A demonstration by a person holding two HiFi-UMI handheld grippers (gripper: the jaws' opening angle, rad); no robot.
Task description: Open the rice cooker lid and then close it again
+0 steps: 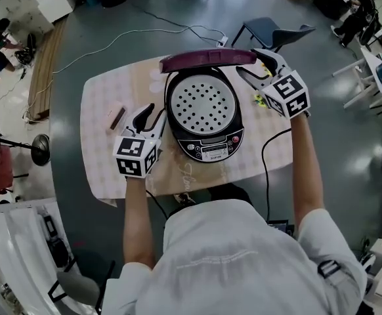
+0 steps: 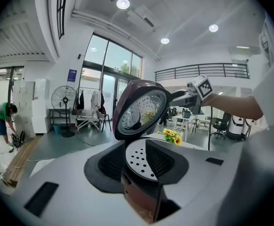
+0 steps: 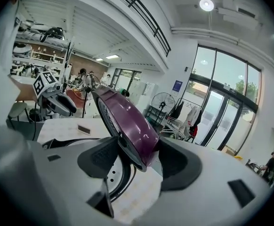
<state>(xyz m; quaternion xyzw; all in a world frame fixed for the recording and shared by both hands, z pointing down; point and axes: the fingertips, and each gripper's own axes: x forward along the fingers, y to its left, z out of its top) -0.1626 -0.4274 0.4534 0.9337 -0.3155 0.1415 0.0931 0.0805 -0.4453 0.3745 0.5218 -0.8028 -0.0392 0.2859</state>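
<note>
The rice cooker (image 1: pixel 207 146) stands in the middle of the table with its purple lid (image 1: pixel 207 60) swung up and upright at the back. Its perforated inner plate (image 1: pixel 201 104) is bare. My right gripper (image 1: pixel 256 64) is at the lid's right end. In the right gripper view the lid's rim (image 3: pixel 127 121) runs between the fingers of the right gripper (image 3: pixel 137 164), whose pads stand off it. My left gripper (image 1: pixel 153 122) is open at the cooker's left side, and the left gripper view looks between its fingers at the cooker body (image 2: pixel 139 187) and the lid (image 2: pixel 139 112).
A small dark block (image 1: pixel 117 117) lies on the table (image 1: pixel 99 110) left of the cooker. Yellow flowers (image 1: pixel 260 100) sit at the right of it. A black cord (image 1: pixel 266 156) runs off the front right. A chair (image 1: pixel 270 31) stands behind the table.
</note>
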